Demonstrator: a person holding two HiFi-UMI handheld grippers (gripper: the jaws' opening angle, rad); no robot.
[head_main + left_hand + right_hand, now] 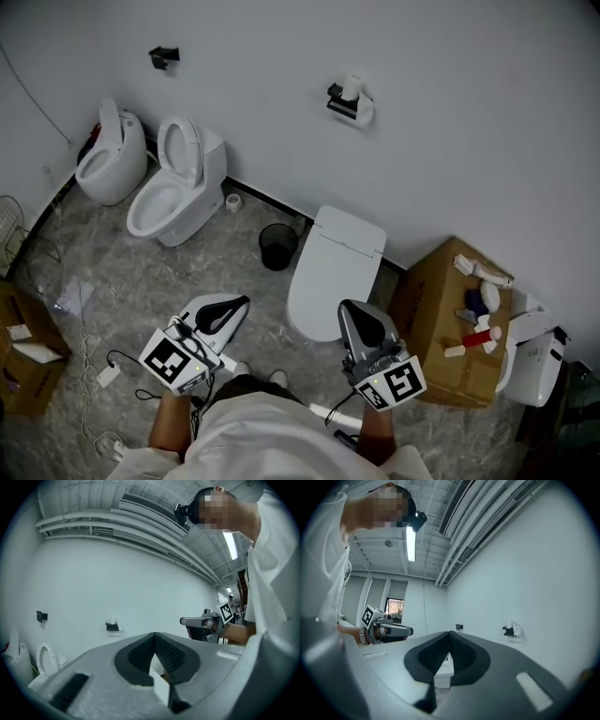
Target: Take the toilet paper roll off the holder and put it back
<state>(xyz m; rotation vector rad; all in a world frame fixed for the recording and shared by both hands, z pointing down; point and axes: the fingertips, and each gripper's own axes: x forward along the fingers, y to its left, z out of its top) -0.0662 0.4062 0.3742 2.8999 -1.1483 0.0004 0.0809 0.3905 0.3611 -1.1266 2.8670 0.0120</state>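
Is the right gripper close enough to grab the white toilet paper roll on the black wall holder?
Probably not yet. The right gripper, shut, is far back from the white toilet paper roll on its black wall holder, and a white closed-lid toilet stands between.

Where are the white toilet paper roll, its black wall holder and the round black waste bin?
White toilet paper roll [352, 86]: head view, side.
Black wall holder [338, 99]: head view, front.
Round black waste bin [277, 262]: head view, front wall.
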